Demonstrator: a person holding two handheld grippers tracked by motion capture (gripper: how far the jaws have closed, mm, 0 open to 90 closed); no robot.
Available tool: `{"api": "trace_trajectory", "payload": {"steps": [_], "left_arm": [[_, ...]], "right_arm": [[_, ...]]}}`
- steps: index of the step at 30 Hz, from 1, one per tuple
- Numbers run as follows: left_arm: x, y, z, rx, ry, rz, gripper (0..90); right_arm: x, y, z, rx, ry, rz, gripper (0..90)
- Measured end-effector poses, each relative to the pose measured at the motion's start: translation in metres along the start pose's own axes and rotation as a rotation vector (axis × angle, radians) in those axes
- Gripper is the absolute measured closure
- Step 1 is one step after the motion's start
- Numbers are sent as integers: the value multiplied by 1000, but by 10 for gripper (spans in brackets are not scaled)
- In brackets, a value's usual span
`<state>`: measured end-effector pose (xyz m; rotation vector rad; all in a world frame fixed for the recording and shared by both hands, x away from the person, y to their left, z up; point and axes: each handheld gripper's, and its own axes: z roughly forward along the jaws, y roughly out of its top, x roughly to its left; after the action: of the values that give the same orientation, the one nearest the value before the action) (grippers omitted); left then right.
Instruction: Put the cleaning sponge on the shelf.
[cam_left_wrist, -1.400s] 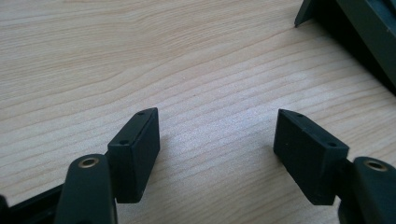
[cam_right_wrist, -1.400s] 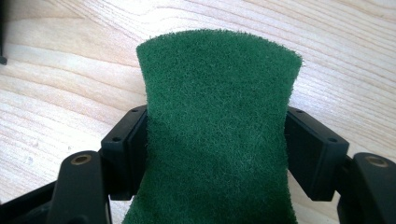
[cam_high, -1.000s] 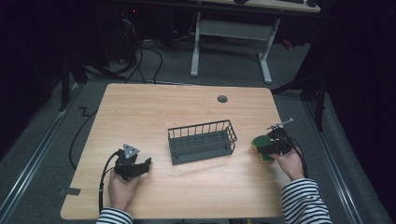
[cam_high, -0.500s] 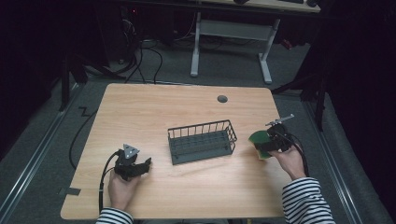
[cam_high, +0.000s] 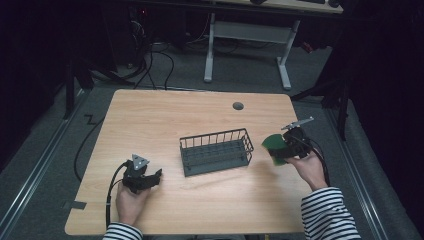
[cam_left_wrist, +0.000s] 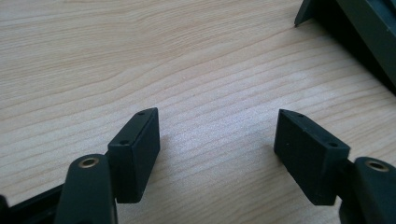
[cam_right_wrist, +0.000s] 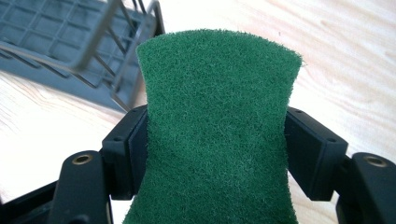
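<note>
Gripping a green pad, the right tongs pinch it across its width; its sides bow in at the jaws, so the hold looks firm. Pad sits lifted off the table, just beside the right end of the basket, its free edge pointing toward it. Judgement: placed for a drop into the basket, rim not yet crossed. Left tongs rest low on the table, jaws wide apart with bare wood between, well clear of the basket.
</note>
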<state>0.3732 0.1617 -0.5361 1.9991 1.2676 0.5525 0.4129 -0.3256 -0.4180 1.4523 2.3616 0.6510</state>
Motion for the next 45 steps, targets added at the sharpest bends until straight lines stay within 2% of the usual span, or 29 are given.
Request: {"api": "trace_trajectory", "payload": {"steps": [17,26,35,45], "left_arm": [[0,0,0,2,1,2,319],[0,0,0,0,1,0,319],[0,0,0,0,0,-1,319],[0,0,0,-2,-2,0,323]], "right_arm": [[21,30,-20,-64,51,-55,307],[42,54,-21,-82,69,-99,307],[70,81,-9,-77,98,-148,307],[88,101,15,-48,126,-142,306]]}}
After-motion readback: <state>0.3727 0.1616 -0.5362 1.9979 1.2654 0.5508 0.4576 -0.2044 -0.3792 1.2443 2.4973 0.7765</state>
